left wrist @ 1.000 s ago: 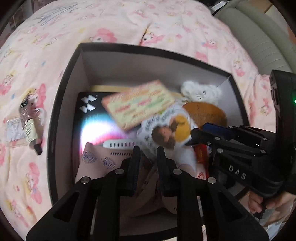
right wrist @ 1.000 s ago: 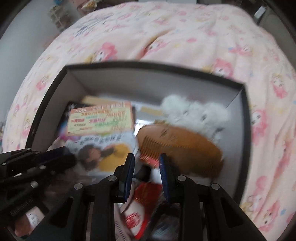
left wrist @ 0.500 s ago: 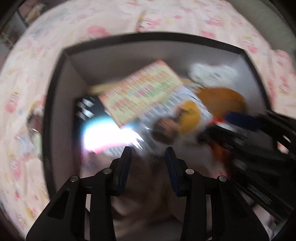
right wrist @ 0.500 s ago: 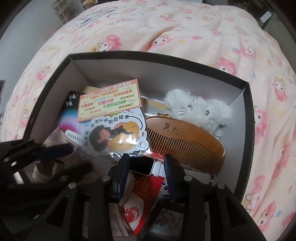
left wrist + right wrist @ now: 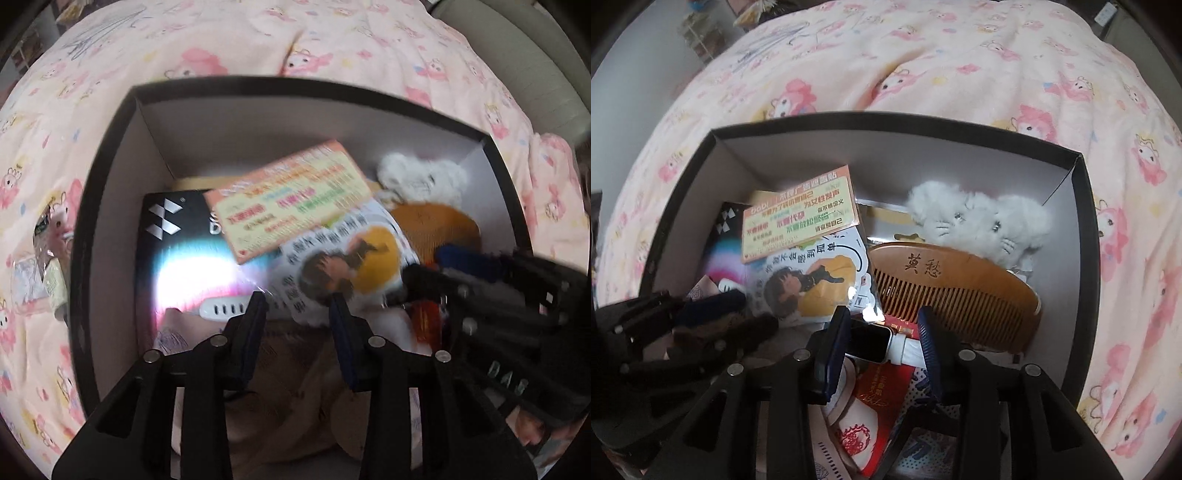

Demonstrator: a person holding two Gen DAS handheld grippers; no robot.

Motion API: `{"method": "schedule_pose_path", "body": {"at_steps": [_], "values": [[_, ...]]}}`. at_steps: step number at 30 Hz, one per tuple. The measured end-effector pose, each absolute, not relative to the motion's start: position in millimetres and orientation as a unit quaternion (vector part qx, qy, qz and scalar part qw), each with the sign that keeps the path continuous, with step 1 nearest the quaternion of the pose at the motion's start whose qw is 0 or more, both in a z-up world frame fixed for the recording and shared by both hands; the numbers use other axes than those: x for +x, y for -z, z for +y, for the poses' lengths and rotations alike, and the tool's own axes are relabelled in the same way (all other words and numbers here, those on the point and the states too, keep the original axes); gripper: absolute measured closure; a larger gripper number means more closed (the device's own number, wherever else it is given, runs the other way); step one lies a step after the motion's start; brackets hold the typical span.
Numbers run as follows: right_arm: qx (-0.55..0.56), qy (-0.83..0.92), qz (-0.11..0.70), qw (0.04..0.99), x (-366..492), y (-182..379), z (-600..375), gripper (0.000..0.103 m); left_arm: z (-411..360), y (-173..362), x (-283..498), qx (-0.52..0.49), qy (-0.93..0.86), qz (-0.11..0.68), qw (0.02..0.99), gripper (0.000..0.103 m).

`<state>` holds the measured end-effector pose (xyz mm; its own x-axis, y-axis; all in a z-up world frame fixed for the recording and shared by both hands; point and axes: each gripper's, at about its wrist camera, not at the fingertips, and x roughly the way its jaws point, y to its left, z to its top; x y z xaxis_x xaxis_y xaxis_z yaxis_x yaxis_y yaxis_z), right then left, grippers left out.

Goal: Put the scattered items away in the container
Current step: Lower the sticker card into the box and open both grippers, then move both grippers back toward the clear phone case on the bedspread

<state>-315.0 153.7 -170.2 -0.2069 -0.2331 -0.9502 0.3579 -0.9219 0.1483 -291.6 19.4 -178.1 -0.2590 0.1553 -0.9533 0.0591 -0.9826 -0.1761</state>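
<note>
With both the left tool and right tool spread apart and empty over the crowded black cardboard box, the small bottle lying on the bed left of the left tool risks being forgotten.

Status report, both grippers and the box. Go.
Left gripper open, empty, over the box. Right gripper open, straddling the smartwatch. Comb, plush toy, cards inside. Small bottle left on the bedspread.

A black-rimmed box with pale inner walls is sitting open on pink bedding, holding a wooden comb, a fluffy white toy, a printed card and a smartwatch.
</note>
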Motion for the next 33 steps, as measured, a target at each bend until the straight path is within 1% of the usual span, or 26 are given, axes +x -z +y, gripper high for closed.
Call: {"method": "schedule_pose_path", "body": {"at_steps": [2,3,4,6,8,11,15,20,23,26,29,33], "values": [[0.594,0.78,0.047,0.191,-317,169,152,0.069,13,175,-300,-0.602,-0.795,-0.079,-0.001,0.069],[0.59,0.783,0.044,0.19,-319,169,151,0.069,9,173,-302,-0.599,-0.797,-0.078,-0.014,0.072],[0.587,0.786,0.043,0.188,-320,169,149,0.069,7,170,-301,-0.597,-0.797,-0.088,-0.01,0.072],[0.581,0.791,0.034,0.189,-322,167,150,0.069,10,168,-294,-0.595,-0.794,-0.12,0.035,0.072],[0.59,0.78,0.025,0.207,-320,168,148,0.069,17,171,-289,-0.6,-0.791,-0.109,0.048,0.072],[0.611,0.763,0.033,0.208,-319,180,142,0.069,15,180,-289,-0.6,-0.794,-0.092,0.037,0.072],[0.608,0.766,0.027,0.206,-318,176,144,0.069,3,170,-293,-0.588,-0.8,-0.12,0.026,0.072],[0.586,0.786,0.024,0.198,-309,155,147,0.068,15,145,-264,-0.564,-0.813,-0.134,0.061,0.067],[0.586,0.782,0.015,0.21,-293,150,147,0.062,15,133,-237,-0.559,-0.814,-0.142,0.062,0.067],[0.584,0.779,0.025,0.228,-267,134,148,0.062,12,123,-211,-0.554,-0.816,-0.153,0.067,0.067],[0.558,0.793,0.048,0.239,-229,114,136,0.061,7,120,-189,-0.552,-0.814,-0.163,0.073,0.067],[0.533,0.807,0.058,0.248,-194,97,119,0.061,-14,116,-157,-0.545,-0.816,-0.179,0.073,0.067]]}}
